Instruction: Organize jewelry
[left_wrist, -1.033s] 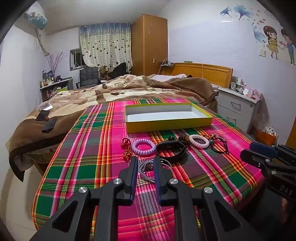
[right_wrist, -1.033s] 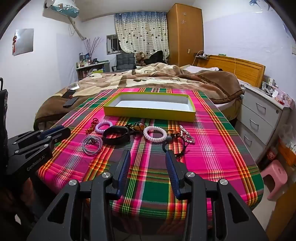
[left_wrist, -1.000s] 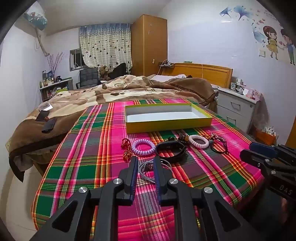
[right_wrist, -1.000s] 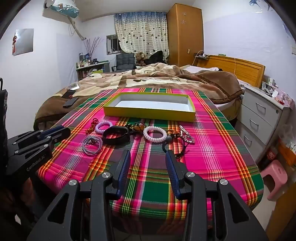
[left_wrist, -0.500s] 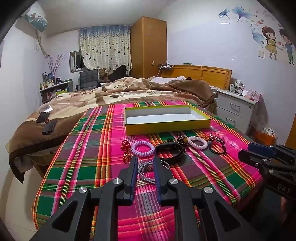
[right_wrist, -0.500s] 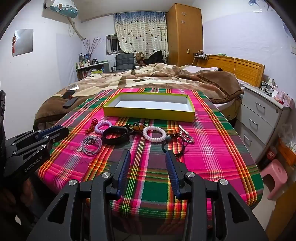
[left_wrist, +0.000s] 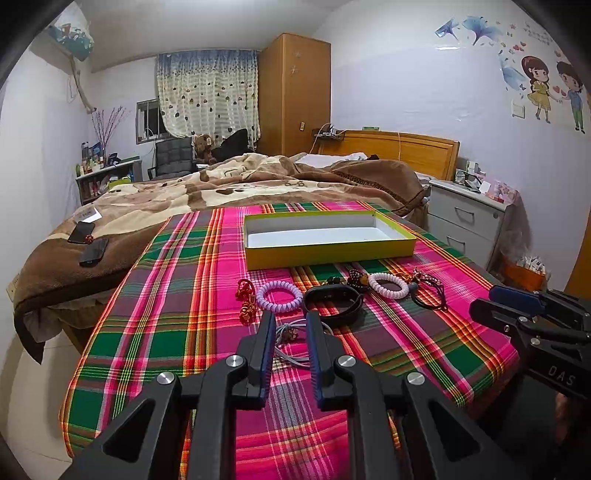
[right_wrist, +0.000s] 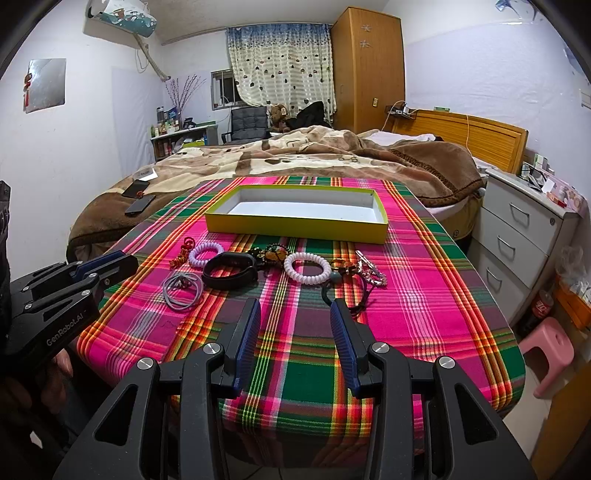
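A row of jewelry lies on the plaid cloth in front of an empty yellow box (left_wrist: 328, 246) (right_wrist: 295, 223). From left: a red charm (left_wrist: 244, 301), a lilac coil band (left_wrist: 279, 297) (right_wrist: 205, 254), a black bracelet (left_wrist: 332, 304) (right_wrist: 229, 270), a pale pink coil band (left_wrist: 388, 285) (right_wrist: 307, 267), dark cord pieces (left_wrist: 428, 291) (right_wrist: 352, 286). A grey hair tie bundle (left_wrist: 291, 338) (right_wrist: 183, 286) lies nearer. My left gripper (left_wrist: 290, 323) is open and empty, just above the grey bundle. My right gripper (right_wrist: 294, 308) is open and empty, short of the pink coil band.
The plaid-covered table (right_wrist: 406, 295) ends near both grippers. A bed with a brown blanket (left_wrist: 221, 184) lies behind, with phones (left_wrist: 88, 243) on it. A white nightstand (right_wrist: 517, 229) and a pink stool (right_wrist: 550, 350) stand at the right.
Both grippers have drifted slightly; the view has tilted a little. Nothing on the table has moved and both jaws stay as they were.
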